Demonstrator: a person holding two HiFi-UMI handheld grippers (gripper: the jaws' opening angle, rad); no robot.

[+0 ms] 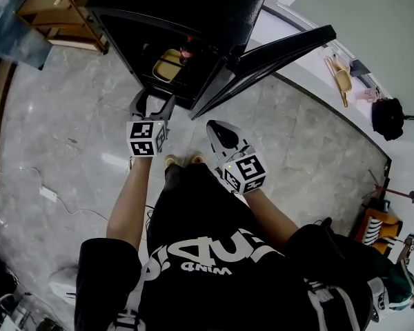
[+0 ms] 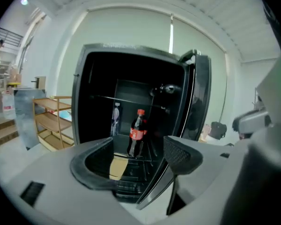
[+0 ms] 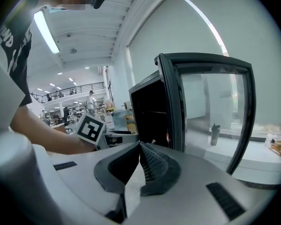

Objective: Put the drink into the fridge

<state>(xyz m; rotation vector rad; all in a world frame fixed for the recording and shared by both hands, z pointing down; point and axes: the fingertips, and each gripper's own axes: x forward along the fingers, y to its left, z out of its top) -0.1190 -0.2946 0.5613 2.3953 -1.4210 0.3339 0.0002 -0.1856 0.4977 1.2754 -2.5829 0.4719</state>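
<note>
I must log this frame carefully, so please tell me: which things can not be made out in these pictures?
Cola bottle: label print too small in the left gripper view; in the head view the fridge top hides nearly all of it.
Yellow thing low in the fridge: partly behind the left gripper in its own view; kind unclear.
Fridge inside: too dark in the right gripper view.

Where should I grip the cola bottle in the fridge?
Grip the cola bottle at its red-labelled middle with the open left claw, coming straight in from the front: it stands upright, with a clear bottle close at its left.
</note>
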